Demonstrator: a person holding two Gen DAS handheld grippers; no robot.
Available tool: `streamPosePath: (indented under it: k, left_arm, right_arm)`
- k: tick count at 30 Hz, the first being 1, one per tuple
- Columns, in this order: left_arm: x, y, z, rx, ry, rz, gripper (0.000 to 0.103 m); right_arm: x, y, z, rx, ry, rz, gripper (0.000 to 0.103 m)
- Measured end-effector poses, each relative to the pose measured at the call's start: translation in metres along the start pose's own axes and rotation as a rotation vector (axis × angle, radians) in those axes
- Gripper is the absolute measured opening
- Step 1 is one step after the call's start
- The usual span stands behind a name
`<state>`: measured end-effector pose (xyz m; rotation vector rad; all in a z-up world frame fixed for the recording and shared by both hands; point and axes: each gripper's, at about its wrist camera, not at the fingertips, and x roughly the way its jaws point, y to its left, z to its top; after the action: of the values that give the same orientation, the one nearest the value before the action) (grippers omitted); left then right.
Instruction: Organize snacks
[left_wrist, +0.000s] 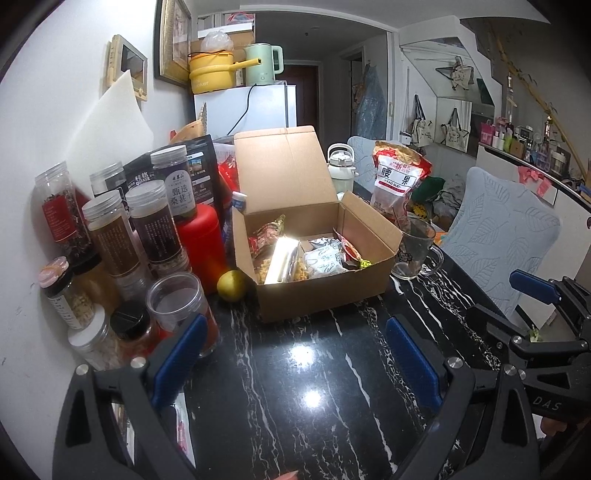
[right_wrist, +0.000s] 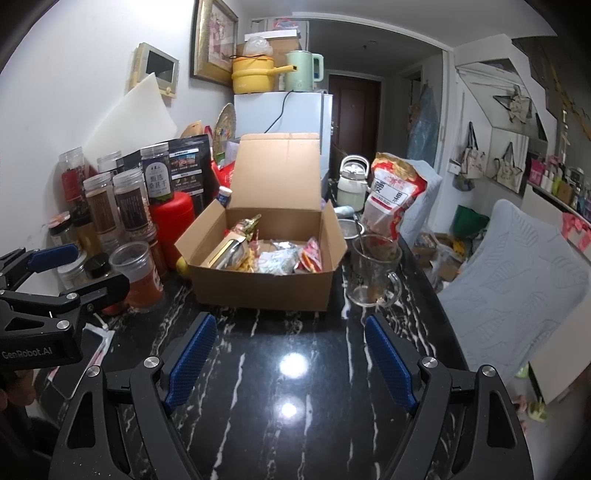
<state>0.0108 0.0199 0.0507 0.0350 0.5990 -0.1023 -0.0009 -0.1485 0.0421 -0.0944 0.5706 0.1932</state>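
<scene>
An open cardboard box stands on the black marble table, its lid up. Inside lie several snack packets, among them a shiny silver packet and a white packet. The box also shows in the right wrist view. My left gripper is open and empty, held over the table in front of the box. My right gripper is open and empty, also in front of the box. A red and white cashew bag stands behind the box's right side.
Several clear jars and a red canister crowd the table's left side by the wall. A yellow-green fruit lies by the box's left corner. A glass mug stands right of the box. A pale blue chair is at the right.
</scene>
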Motion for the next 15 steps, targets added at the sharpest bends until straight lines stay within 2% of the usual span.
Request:
streamPosePath:
  k: [15]
  left_arm:
    - [0.0032, 0.0008, -0.0003, 0.005, 0.013, -0.012, 0.099]
  right_arm:
    - [0.0015, 0.0003, -0.0012, 0.001, 0.003, 0.000, 0.083]
